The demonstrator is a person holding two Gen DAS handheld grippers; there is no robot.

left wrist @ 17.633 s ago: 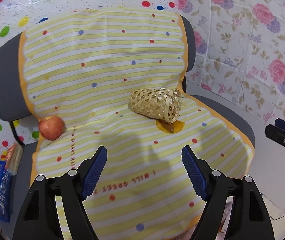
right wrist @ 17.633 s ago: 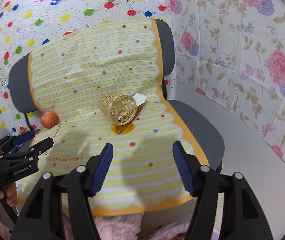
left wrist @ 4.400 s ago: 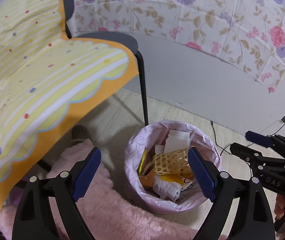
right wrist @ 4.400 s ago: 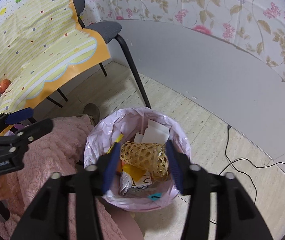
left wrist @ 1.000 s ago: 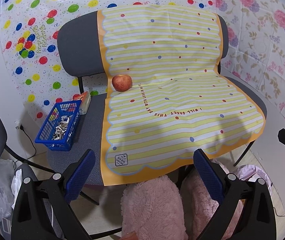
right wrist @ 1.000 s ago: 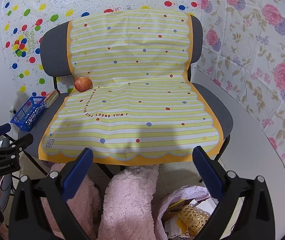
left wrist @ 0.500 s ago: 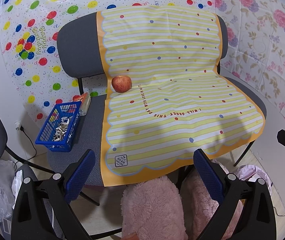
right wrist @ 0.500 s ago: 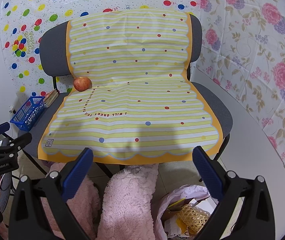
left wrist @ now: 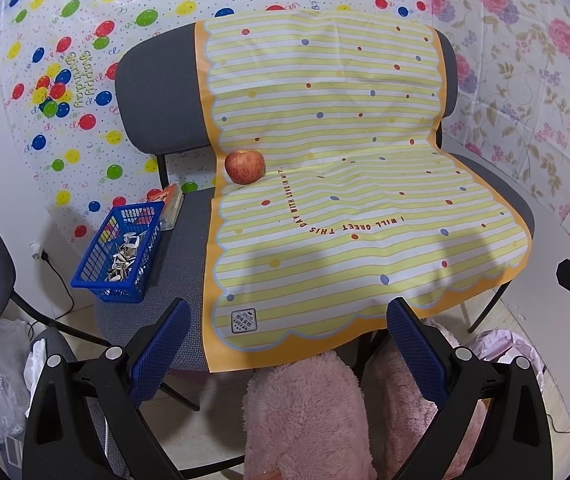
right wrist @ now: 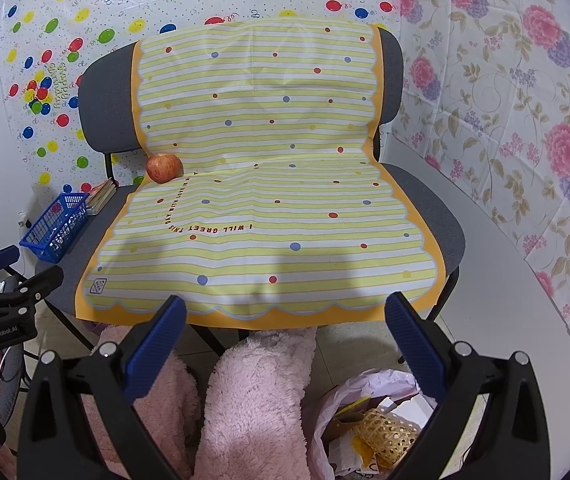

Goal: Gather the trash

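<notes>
Both grippers hang in front of the chairs with nothing between their fingers. The left gripper (left wrist: 287,344) fills the bottom of the left wrist view, its blue pads spread wide apart; the right gripper (right wrist: 285,340) sits the same way along the bottom of the right wrist view, fingers likewise far apart and empty. A yellow striped mat (left wrist: 337,184) with an orange scalloped edge is draped over the grey chairs (left wrist: 157,96), covering backrest and seat in the middle of both frames. An apple (left wrist: 244,166) rests on the mat's left edge, right at the fold where the backrest meets the seat — in the right wrist view it shows left of centre (right wrist: 162,167). Left of the mat, on the bare grey seat, stands a blue basket (left wrist: 119,254) holding small pale bits, with a flat packet just behind it. The trash is in the bin (right wrist: 369,428), a pink-lined bag at the lower right of the right wrist view, under the right gripper's right finger; a woven bamboo holder (right wrist: 387,432) lies on top of papers and wrappers inside it. In the left wrist view only the bin's pink rim (left wrist: 501,346) peeks out at the lower right. Pink fluffy legs (right wrist: 253,404) of the person fill the bottom centre, between the fingers. Balloon-print sheeting covers the wall at upper left — floral sheeting at upper right.
</notes>
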